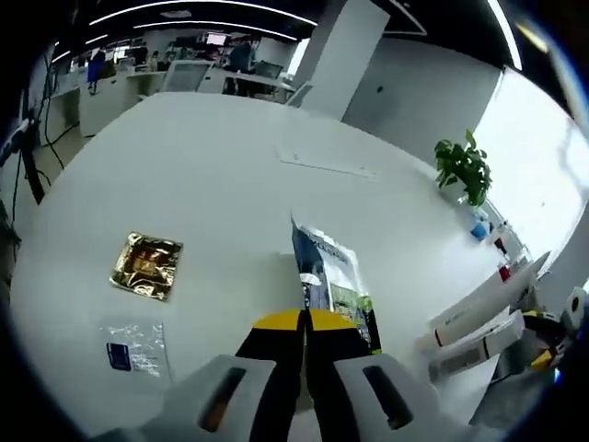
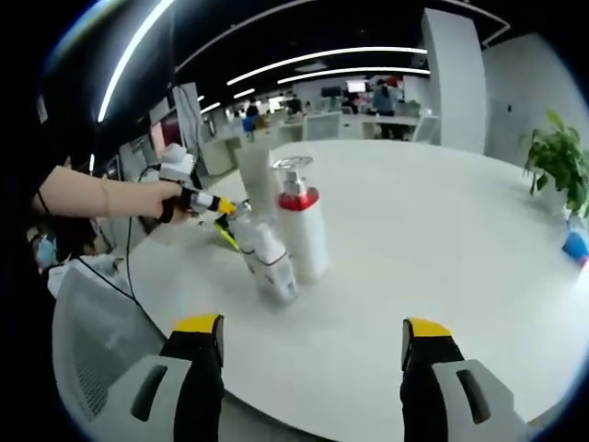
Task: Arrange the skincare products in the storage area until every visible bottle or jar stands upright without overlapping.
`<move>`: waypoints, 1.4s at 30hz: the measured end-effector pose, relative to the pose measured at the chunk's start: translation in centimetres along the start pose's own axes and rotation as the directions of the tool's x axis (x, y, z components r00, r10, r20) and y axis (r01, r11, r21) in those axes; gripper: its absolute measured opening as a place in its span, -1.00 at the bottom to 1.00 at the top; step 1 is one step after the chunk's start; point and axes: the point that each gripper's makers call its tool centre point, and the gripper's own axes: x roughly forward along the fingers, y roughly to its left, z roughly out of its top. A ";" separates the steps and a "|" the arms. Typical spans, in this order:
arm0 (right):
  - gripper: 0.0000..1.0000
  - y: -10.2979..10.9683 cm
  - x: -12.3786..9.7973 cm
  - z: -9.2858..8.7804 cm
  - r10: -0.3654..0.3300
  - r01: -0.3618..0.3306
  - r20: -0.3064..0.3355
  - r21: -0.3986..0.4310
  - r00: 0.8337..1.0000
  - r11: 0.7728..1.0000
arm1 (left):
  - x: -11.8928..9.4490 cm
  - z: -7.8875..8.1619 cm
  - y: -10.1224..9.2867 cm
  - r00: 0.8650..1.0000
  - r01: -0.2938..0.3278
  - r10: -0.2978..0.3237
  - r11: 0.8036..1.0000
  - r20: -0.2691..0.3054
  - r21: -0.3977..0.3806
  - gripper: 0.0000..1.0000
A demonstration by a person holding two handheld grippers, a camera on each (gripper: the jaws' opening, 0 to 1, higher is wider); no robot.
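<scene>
My left gripper (image 1: 304,324) is shut on a blue, white and green sachet (image 1: 329,276) that sticks out ahead of its yellow tips. In the right gripper view the left gripper (image 2: 219,208) is held by a person's hand just left of the bottles. A white pump bottle with a red collar (image 2: 302,230) stands upright. A smaller white bottle (image 2: 268,261) leans beside it, and a tall white bottle (image 2: 256,177) stands behind. My right gripper (image 2: 311,336) is open, nearer than the bottles, with nothing between its jaws. Two white bottles (image 1: 479,315) also show at the right of the left gripper view.
A gold sachet (image 1: 147,265) and a clear packet with a blue label (image 1: 133,345) lie flat on the round white table (image 1: 212,166). A paper sheet (image 1: 327,164) lies farther off. A potted plant (image 1: 465,166) stands by the window. A grey mesh chair (image 2: 97,354) is at the table's edge.
</scene>
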 end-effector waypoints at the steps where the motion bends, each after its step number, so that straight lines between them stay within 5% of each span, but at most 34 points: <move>1: 0.65 0.1 0.0 0.0 0.002 -0.002 0.000 0.000 1.000 1.000 | -0.3 0.1 -0.1 1.000 0.006 -0.006 1.000 0.006 -0.011 -1.00; 6: 0.65 0.2 0.0 0.0 0.006 -0.006 0.000 -0.009 1.000 1.000 | -0.5 0.8 -0.3 0.999 0.039 -0.038 0.998 0.033 -0.039 -1.00; 27: 0.63 1.3 0.1 0.2 0.050 -0.050 -0.006 -0.068 0.999 0.996 | -8.2 0.5 -4.4 0.985 0.162 -0.160 0.986 0.072 -0.033 -1.00; 34: 0.52 3.8 -0.1 0.9 0.154 -0.154 -0.014 -0.101 0.988 0.983 | -10.1 0.8 -5.8 0.976 0.201 -0.198 0.979 0.091 -0.029 -1.00; 42: 0.41 10.0 0.7 3.1 0.342 -0.338 0.016 -0.112 0.939 0.934 | -11.7 0.2 -6.3 0.970 0.231 -0.223 0.970 0.102 -0.080 -1.00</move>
